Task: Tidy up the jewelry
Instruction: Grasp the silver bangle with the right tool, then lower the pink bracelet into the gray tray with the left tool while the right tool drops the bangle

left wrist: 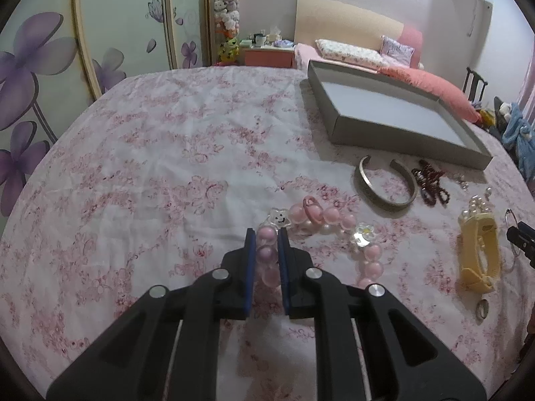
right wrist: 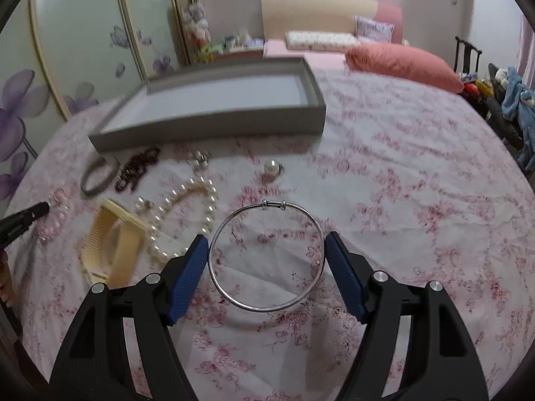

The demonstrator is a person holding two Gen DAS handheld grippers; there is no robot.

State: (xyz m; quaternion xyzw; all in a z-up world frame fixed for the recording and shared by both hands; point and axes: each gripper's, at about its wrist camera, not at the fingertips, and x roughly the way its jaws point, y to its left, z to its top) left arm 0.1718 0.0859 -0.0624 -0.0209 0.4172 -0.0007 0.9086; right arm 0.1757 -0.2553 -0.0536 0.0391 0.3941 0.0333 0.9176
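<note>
Floral bedsheet [left wrist: 150, 140]; salmon pillow [right wrist: 404, 63] at headboard [left wrist: 347, 23]; flower-painted wardrobe [left wrist: 50, 60]; plush toys [left wrist: 229, 13].

Bead bracelet [left wrist: 267, 260] partly hidden between left gripper [left wrist: 267, 239] pads. Right view motion-blurred: comb [right wrist: 112, 244], dark beads [right wrist: 135, 168], small pieces by tray [right wrist: 207, 127] too smeared to identify.

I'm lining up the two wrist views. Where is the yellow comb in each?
Left wrist: yellow comb at the right edge, below the pearls.
Right wrist: yellow comb lower left, beside the pearl necklace.
Shared landmark: the grey tray.
</note>
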